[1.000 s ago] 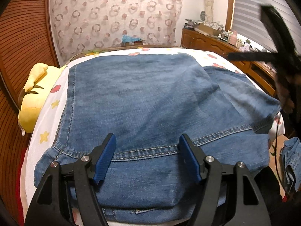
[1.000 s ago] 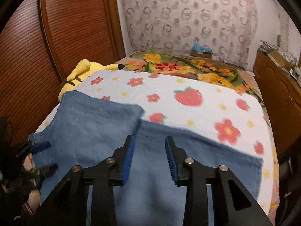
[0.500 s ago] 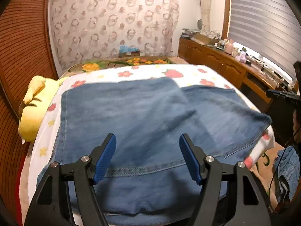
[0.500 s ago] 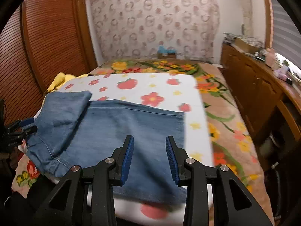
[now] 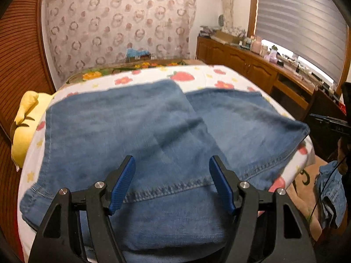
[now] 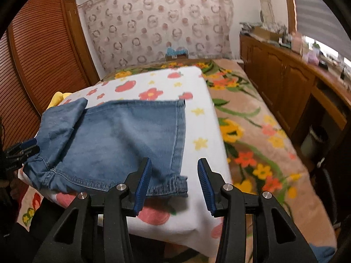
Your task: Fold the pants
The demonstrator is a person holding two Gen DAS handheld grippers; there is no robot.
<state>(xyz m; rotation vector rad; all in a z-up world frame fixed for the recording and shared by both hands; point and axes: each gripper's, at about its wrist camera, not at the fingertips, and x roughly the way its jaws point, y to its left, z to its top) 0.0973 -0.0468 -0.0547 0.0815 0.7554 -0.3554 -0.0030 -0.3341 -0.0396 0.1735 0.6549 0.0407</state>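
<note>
We're looking down over the blue jeans [image 5: 136, 131], spread across the white sheet with strawberries and flowers [image 6: 204, 118] that covers the bed. That sheet is our landmark. The jeans take up most of its near half, one part folded over another, with a stitched hem running across the near side and one corner hanging off the sheet's near edge.

Our left gripper [image 5: 172, 184] hangs above the jeans at the near end of the sheet, jaws standing wide apart, nothing pinched between the blue pads [image 5: 121, 186]; denim shows below the gap, and we see no pad pressing on it.

Our right gripper [image 6: 174, 185] is over the sheet's near corner, just above the jeans' cuff [image 6: 169, 185]. Its jaws are opening as we watch, and the pads grip nothing; the cuff lies on the sheet beneath them.

Beyond the sheet's far left side a yellow plush toy [image 5: 26, 127] sits against the slatted wooden doors [image 6: 41, 65]. To the sheet's right runs a floral blanket [image 6: 252, 135], then a wooden sideboard [image 6: 285, 74].
</note>
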